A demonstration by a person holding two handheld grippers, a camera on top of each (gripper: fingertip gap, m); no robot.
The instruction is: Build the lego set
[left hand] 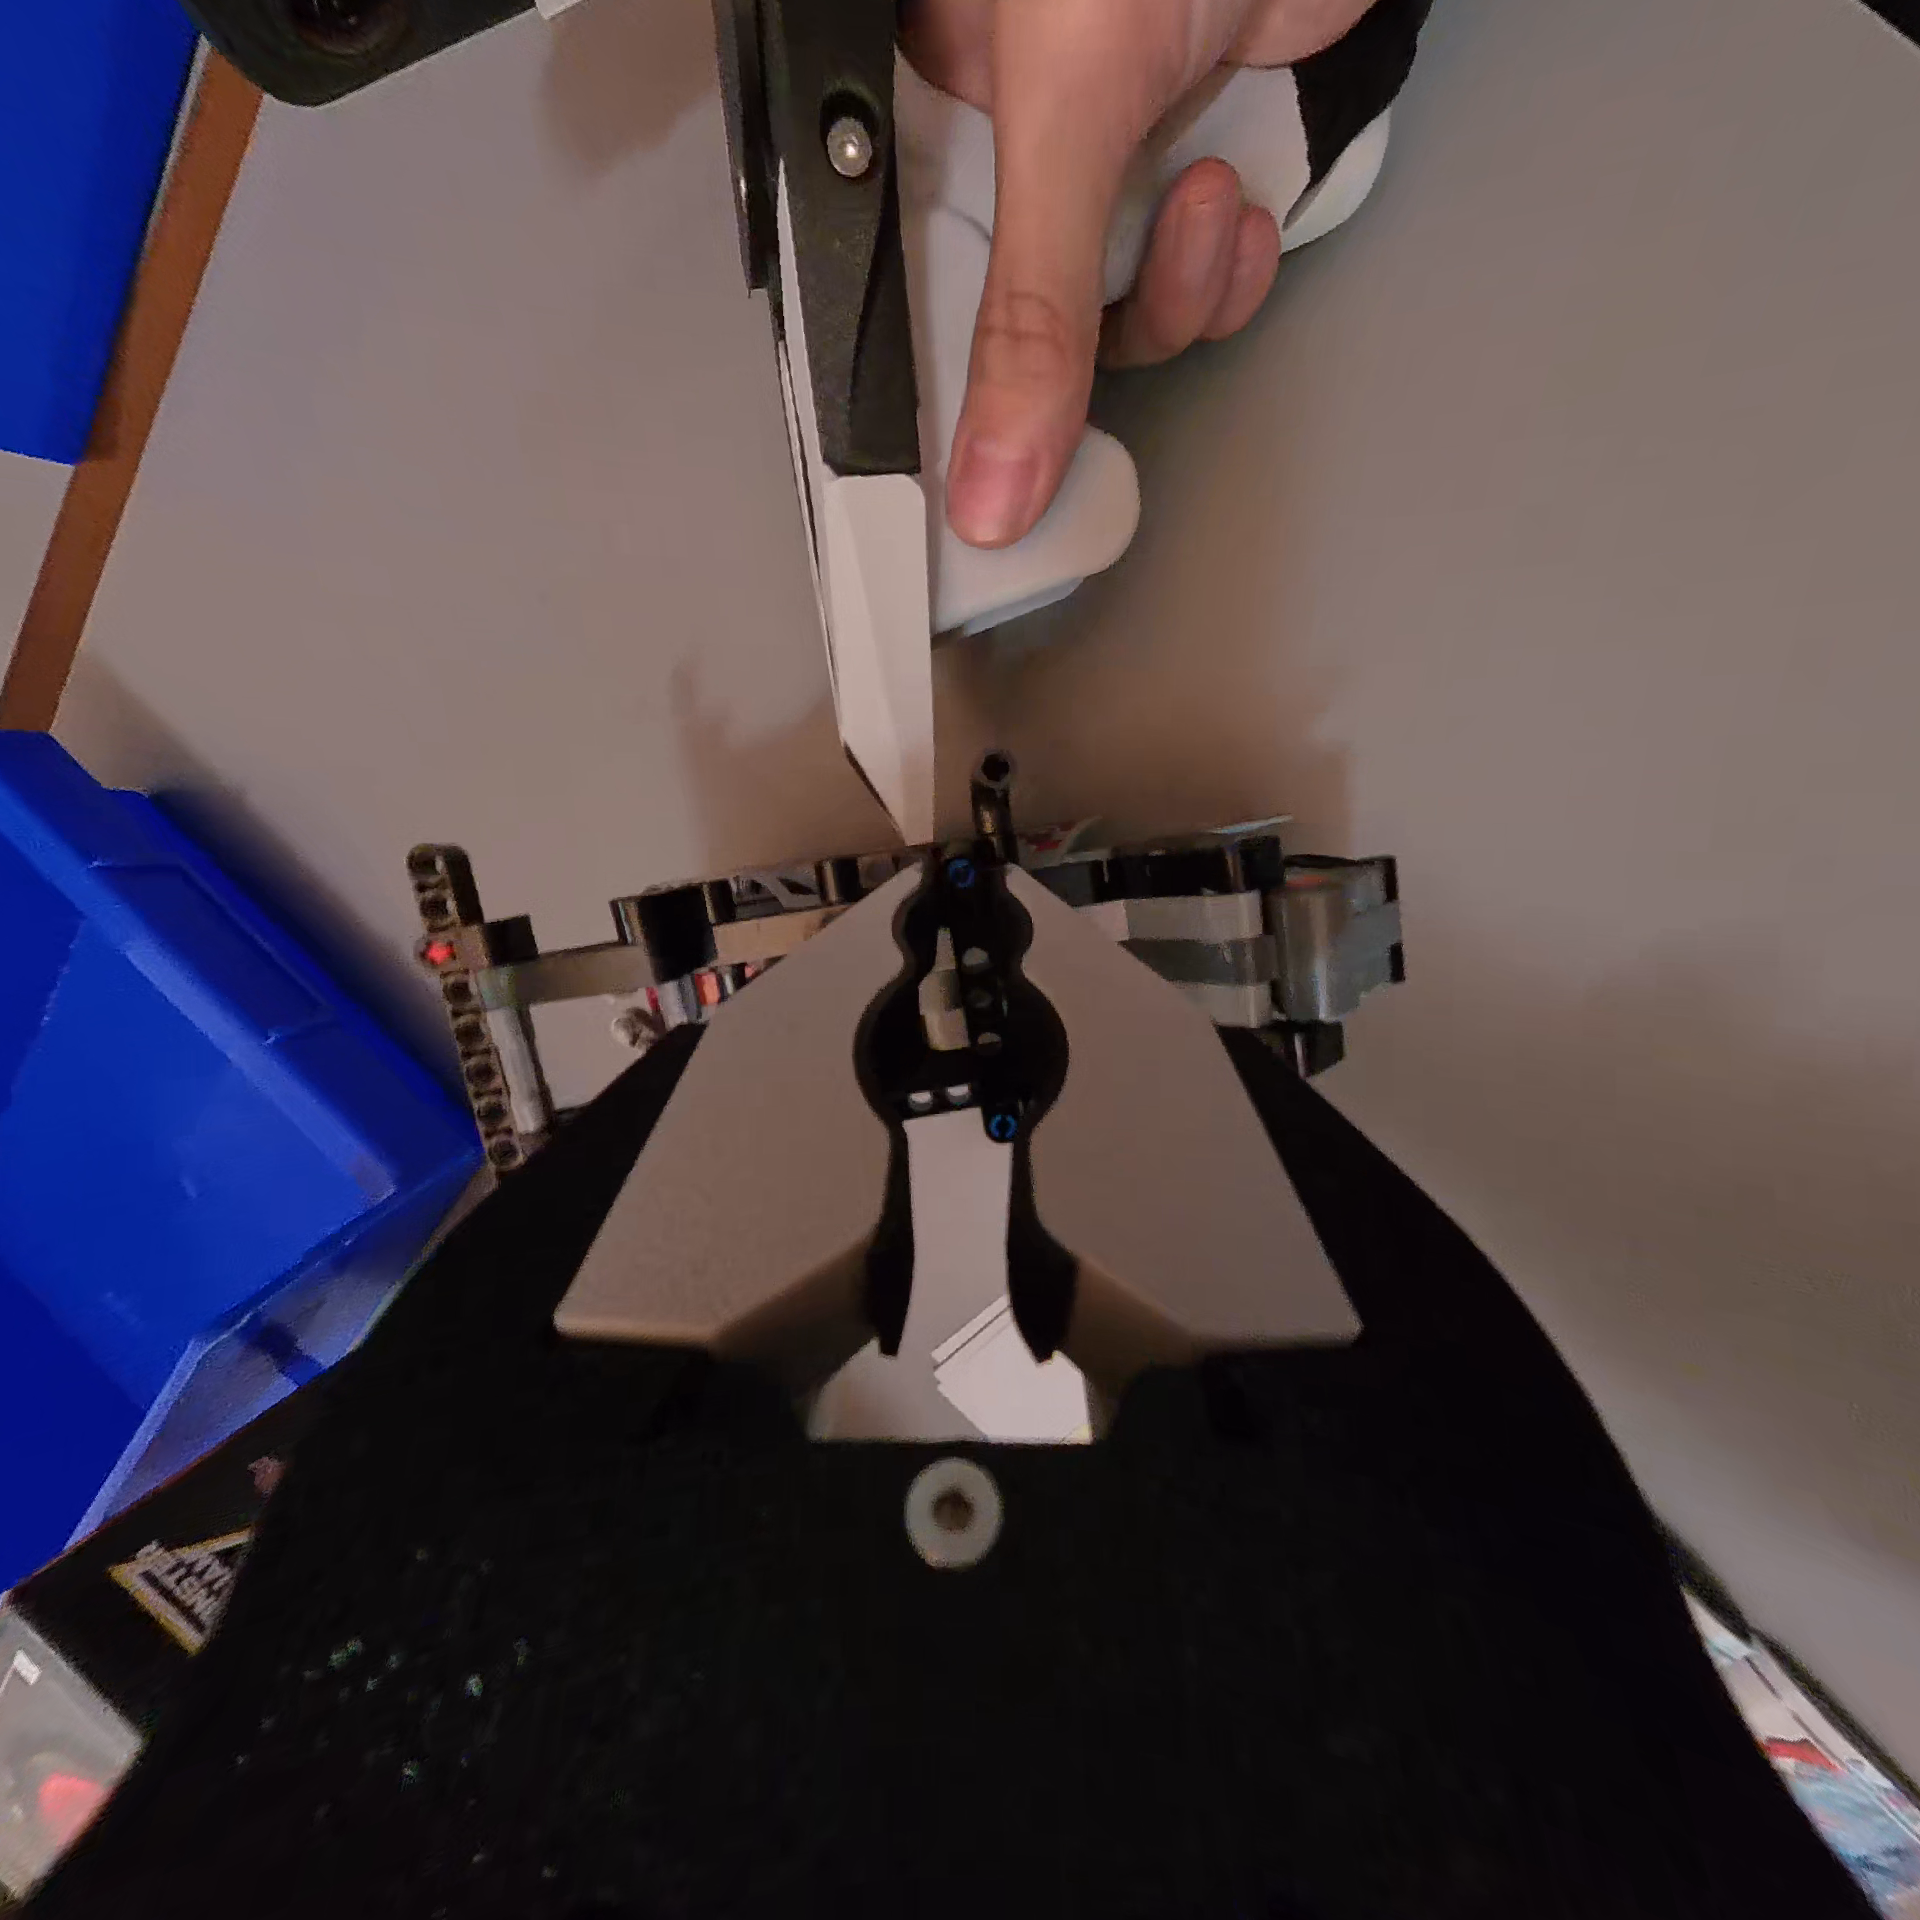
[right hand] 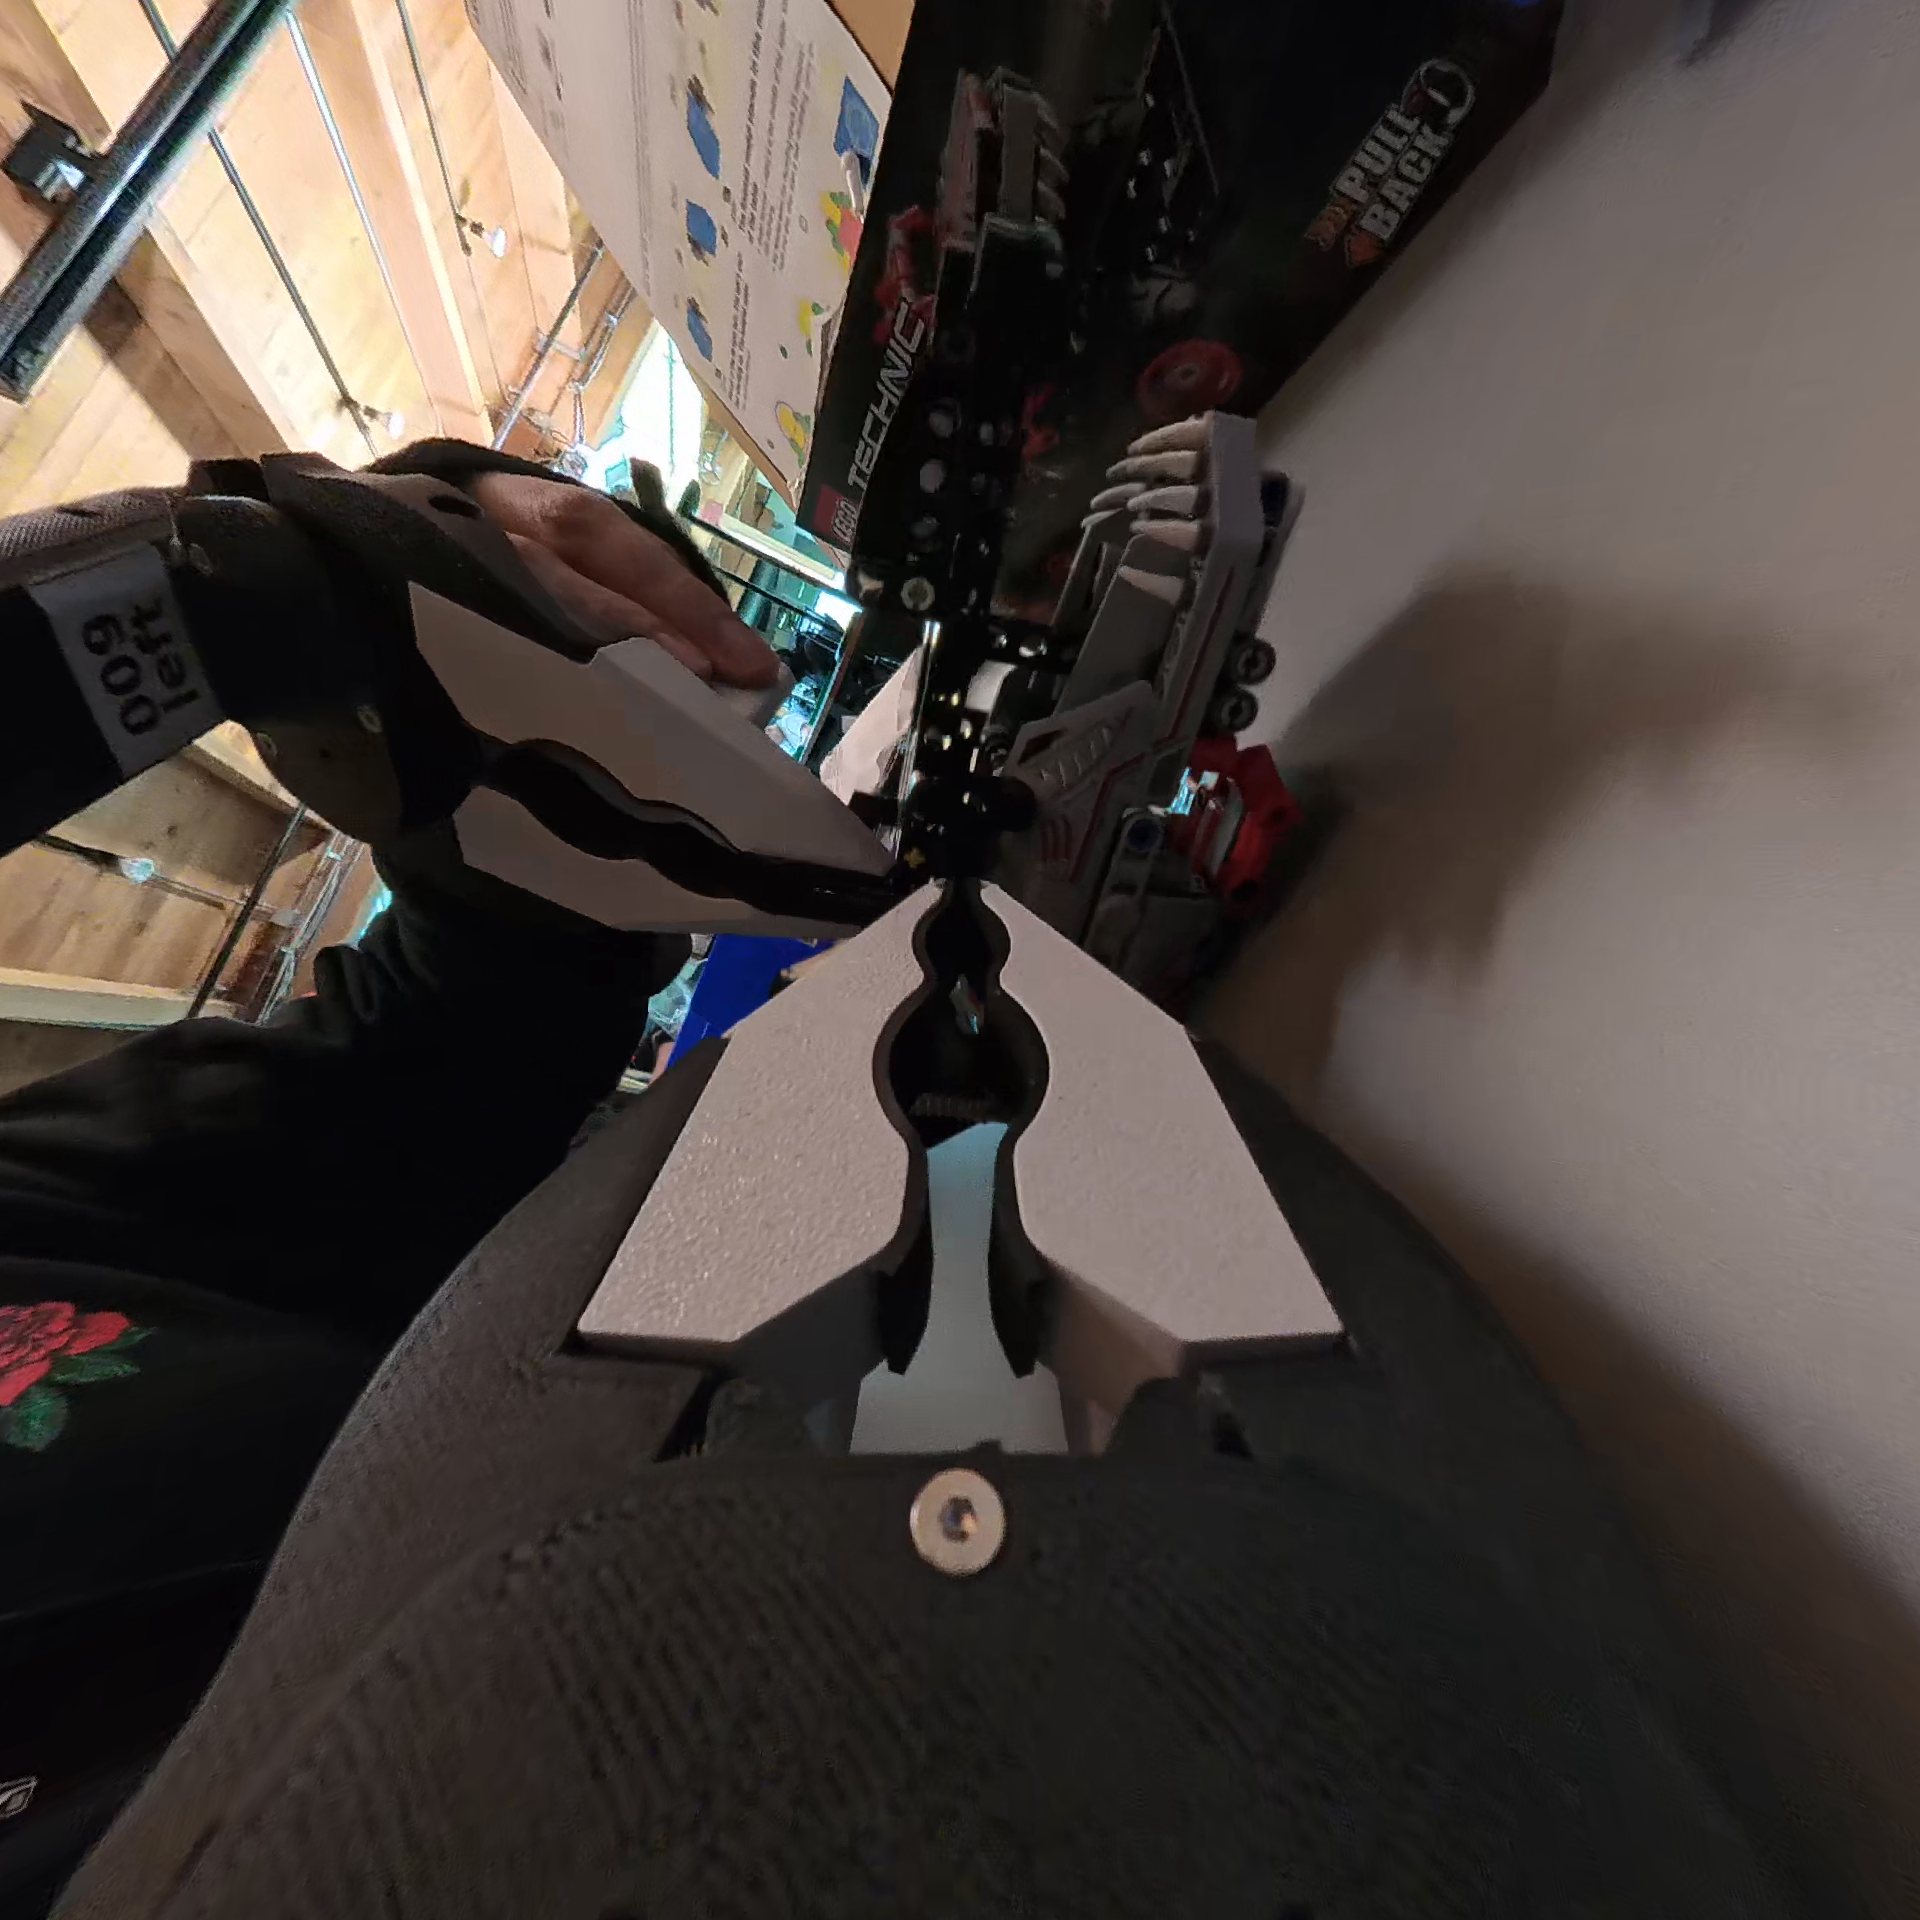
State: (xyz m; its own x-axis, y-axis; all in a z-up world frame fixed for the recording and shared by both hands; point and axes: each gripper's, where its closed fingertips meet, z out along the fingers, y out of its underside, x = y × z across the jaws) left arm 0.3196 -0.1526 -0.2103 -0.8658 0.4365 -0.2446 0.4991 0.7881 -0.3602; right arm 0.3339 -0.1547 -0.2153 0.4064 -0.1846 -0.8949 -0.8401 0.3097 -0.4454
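Note:
The half-built lego model (left hand: 1299, 935), black and grey, lies across the grey table (left hand: 1558, 623). My left gripper (left hand: 961, 868) is shut at its tips on the model's middle, over a black beam with blue pins (left hand: 977, 997). My right gripper (left hand: 914, 810) comes in from the far side, held by a hand (left hand: 1039, 312), its tip touching the model next to a short black upright pin (left hand: 994, 790). In the right wrist view the right gripper (right hand: 948, 891) is shut on a black part of the model (right hand: 1153, 665), tip to tip with the left gripper (right hand: 883, 883).
A blue bin (left hand: 187, 1091) stands close on the left of the model. The black lego box (right hand: 1091, 208) stands behind the model, with an instruction sheet (right hand: 707, 156) beyond it. The table's brown edge (left hand: 135, 416) runs at far left. A person's dark sleeve (right hand: 260, 1143) is near. The tips of both grippers are at nearly the same place.

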